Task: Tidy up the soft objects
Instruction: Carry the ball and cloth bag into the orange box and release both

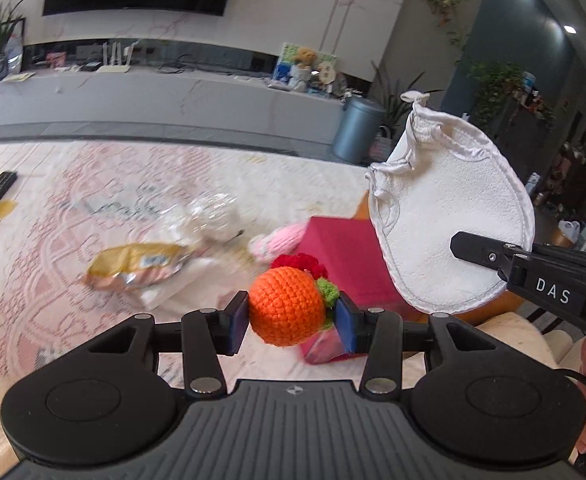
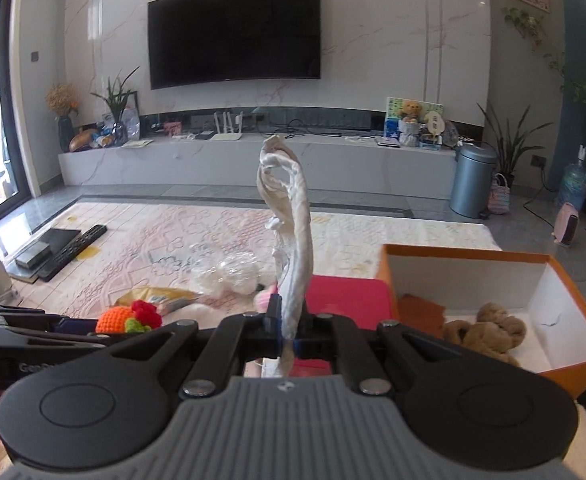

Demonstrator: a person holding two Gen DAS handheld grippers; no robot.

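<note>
The left gripper (image 1: 291, 316) clamps a crocheted orange (image 1: 287, 306); the right gripper (image 2: 289, 330) pinches a white mitt (image 2: 295, 248), best carried over the orange box (image 2: 573, 354) at lower right before release.

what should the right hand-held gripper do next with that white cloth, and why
Probably carry it right and lower it into the orange box. The right hand-held gripper is already shut on the white cloth, which is lifted clear, and the box sits open just to its right with a brown soft item already inside.
</note>
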